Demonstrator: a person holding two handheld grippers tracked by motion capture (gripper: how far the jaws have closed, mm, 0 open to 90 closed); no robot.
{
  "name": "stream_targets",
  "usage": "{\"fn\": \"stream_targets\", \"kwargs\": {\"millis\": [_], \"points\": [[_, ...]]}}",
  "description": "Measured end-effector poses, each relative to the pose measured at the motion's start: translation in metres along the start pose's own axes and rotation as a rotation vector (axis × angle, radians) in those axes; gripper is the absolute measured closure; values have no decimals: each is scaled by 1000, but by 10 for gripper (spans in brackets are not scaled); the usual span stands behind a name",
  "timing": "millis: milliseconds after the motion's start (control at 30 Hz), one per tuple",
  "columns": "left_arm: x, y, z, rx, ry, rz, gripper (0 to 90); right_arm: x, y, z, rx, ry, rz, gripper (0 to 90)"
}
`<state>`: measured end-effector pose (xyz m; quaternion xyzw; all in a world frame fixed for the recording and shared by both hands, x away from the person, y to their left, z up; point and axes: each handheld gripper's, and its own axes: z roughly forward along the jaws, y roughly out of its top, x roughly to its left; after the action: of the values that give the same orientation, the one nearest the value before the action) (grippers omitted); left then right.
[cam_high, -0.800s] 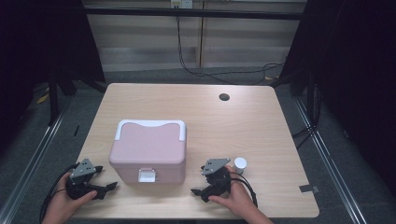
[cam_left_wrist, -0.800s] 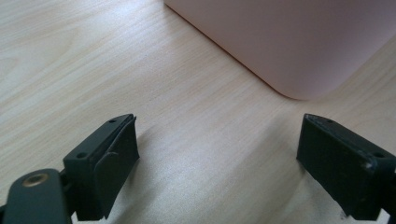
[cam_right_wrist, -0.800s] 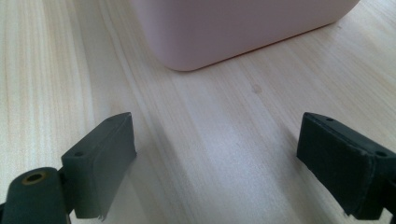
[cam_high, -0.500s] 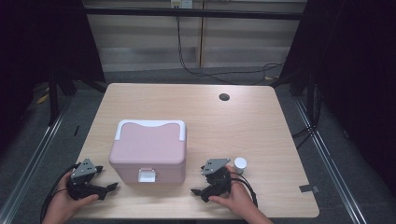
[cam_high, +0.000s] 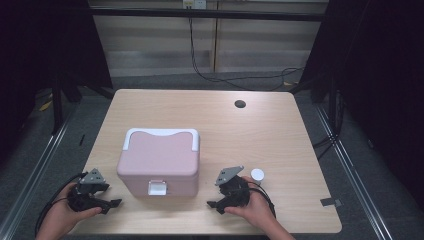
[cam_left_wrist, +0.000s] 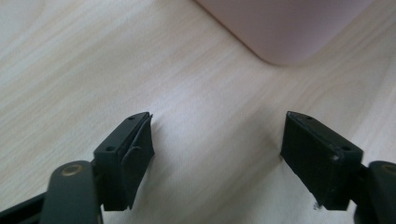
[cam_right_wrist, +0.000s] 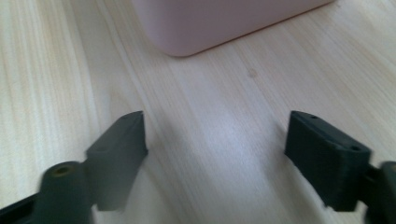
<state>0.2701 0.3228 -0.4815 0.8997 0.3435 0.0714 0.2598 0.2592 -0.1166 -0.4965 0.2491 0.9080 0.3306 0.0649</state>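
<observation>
A pink box with a white handle across its lid and a white front latch stands left of the table's middle. My left gripper lies at the box's front left, held by a hand, its jaws open over bare wood. In the left gripper view the left gripper holds nothing, and a pink corner of the box is ahead. My right gripper rests at the box's front right, also open. The right gripper view shows the right gripper empty, facing the box corner.
A small white round cap lies just right of the right hand. A dark cable hole sits near the table's far edge. Black frame posts and cables stand behind the table.
</observation>
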Motion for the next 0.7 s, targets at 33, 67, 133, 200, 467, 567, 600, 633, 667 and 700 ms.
{"fn": "stream_targets", "kwargs": {"millis": [33, 67, 133, 200, 467, 567, 600, 633, 667, 700], "points": [[0, 2, -2, 8, 1, 5, 261, -1, 0, -1, 8, 7, 11, 254], [0, 4, -4, 15, -1, -2, 272, -3, 1, -3, 13, 19, 22, 279], [0, 8, -9, 8, -9, -5, 292, -5, 2, -7, -2, 26, 39, 297], [0, 12, -14, 9, -15, 0, 323, -8, 4, -12, -21, 34, 50, 334], [3, 25, -27, 63, -57, 13, 496, -10, 15, -22, -35, 56, 0, 472], [4, 31, -31, 63, -57, 26, 544, -9, 21, -25, -22, 76, -11, 508], [5, 33, -33, 69, -62, 9, 556, -8, 23, -25, -20, 78, -6, 517], [5, 36, -35, 72, -62, 22, 579, -8, 25, -27, -18, 78, -3, 534], [5, 38, -36, 73, -71, 10, 586, -9, 27, -27, -21, 86, 6, 542], [5, 40, -37, 71, -60, 11, 594, -9, 30, -28, -20, 88, 2, 555]]}}
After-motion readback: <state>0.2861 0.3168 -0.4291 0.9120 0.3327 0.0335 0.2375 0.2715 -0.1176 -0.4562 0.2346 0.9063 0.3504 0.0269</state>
